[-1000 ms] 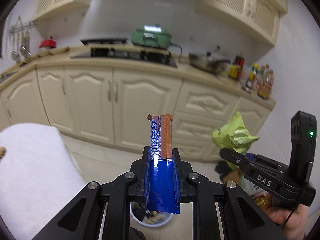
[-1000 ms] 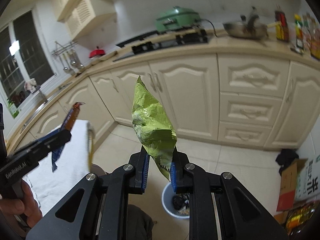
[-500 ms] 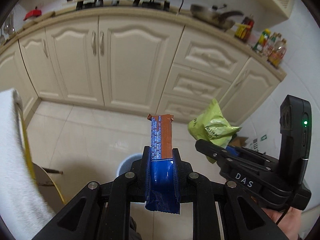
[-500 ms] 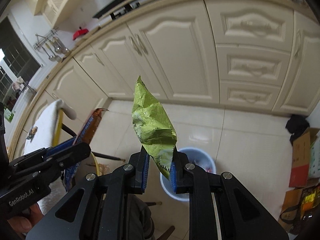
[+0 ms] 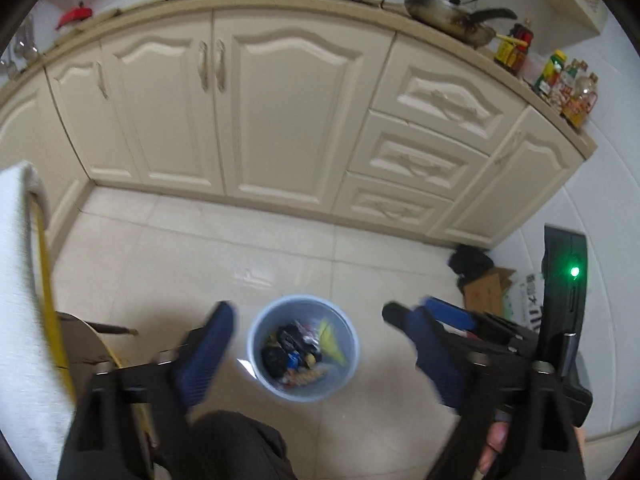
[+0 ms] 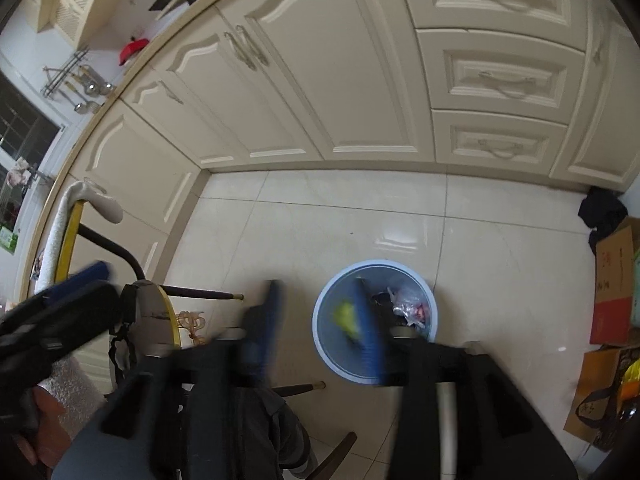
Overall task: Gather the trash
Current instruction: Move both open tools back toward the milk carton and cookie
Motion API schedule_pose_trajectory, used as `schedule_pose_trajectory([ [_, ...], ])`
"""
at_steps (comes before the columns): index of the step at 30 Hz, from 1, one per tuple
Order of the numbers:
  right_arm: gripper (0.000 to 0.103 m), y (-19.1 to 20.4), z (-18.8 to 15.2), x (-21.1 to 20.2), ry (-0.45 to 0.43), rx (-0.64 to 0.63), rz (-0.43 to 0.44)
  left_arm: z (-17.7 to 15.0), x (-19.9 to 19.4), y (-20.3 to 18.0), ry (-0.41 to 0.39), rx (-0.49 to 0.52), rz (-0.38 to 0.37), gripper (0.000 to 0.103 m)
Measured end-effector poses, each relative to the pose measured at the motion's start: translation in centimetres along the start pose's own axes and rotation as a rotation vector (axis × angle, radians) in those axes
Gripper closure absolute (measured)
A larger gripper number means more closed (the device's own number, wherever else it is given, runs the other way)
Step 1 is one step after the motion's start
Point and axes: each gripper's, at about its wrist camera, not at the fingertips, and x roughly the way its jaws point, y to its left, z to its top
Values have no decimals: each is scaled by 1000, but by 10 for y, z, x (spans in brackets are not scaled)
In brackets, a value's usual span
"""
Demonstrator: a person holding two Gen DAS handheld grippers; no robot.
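With fingers just spread, wrappers fill bin

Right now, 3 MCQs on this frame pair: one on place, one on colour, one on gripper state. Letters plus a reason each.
1. Where does the bin stand?
A. on the counter
B. on the tiled floor
C. inside a drawer

2. What colour is the bin's rim?
A. red
B. black
C. light blue

3. How is the left gripper?
A. open, empty
B. shut on a wrapper
C. out of view

Key: B, floor tiles surround it below the cabinets; C, its pale blue wall shows in both views; A, its blue pads stand wide apart with only the bin showing between them.
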Motion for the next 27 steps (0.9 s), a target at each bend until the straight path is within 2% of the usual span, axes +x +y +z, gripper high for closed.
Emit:
schedule_pose_trajectory([
  [1,4,-1,0,-2,-12,17,-12,-4,-6,0,-15,4,11,1],
  [2,0,-2,-1,-5,-26,28,-23,-4,-13,-2,-36,8,26,1],
  [6,0,3,1,-15,-32,35,-69,-2,-31,-6,-81,16,43,1],
  [10,0,18,3,-36,-67,19,-63,-10,-57,-9,-141,13,40,1],
  [11,0,23,4,-43,-81,14,-62,-29,-73,-5,-157,12,37,1],
  [16,0,56,9,-74,-142,-32,-42,-64,-136,17,-252,2,36,1],
  [18,0,73,11,-87,-171,-57,-35,-88,-168,37,-285,-2,37,1],
  [27,0,172,4,-141,-297,-216,33,-165,-275,89,-417,-62,91,1],
])
